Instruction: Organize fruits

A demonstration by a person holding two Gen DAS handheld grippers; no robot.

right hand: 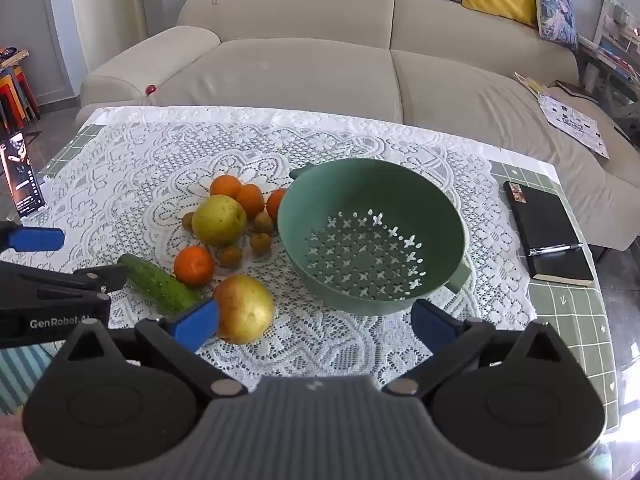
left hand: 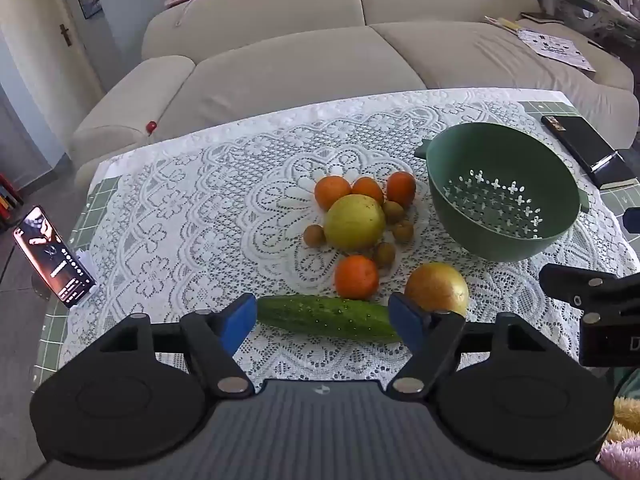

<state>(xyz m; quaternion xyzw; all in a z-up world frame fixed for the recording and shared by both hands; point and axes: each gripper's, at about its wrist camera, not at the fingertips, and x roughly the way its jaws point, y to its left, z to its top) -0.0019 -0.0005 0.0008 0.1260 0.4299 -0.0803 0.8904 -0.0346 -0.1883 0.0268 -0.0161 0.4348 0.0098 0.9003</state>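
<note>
A green cucumber (left hand: 326, 316) lies on the lace cloth between the blue pads of my open left gripper (left hand: 322, 320), not gripped. Behind it lie an orange (left hand: 356, 277), a yellow-red apple (left hand: 437, 289), a yellow-green apple (left hand: 354, 222), three more oranges (left hand: 332, 191) and several small brown fruits (left hand: 313, 235). The green colander (left hand: 500, 196) stands empty at the right. My right gripper (right hand: 316, 322) is open and empty in front of the colander (right hand: 372, 236); its left pad is close by the yellow-red apple (right hand: 246, 308). The cucumber (right hand: 160, 282) lies left of that.
A phone on a stand (left hand: 54, 258) stands at the table's left edge. A black notebook with a pen (right hand: 548, 236) lies right of the colander. A beige sofa (left hand: 304, 68) runs behind the table. The lace cloth (left hand: 180, 208) covers most of the table.
</note>
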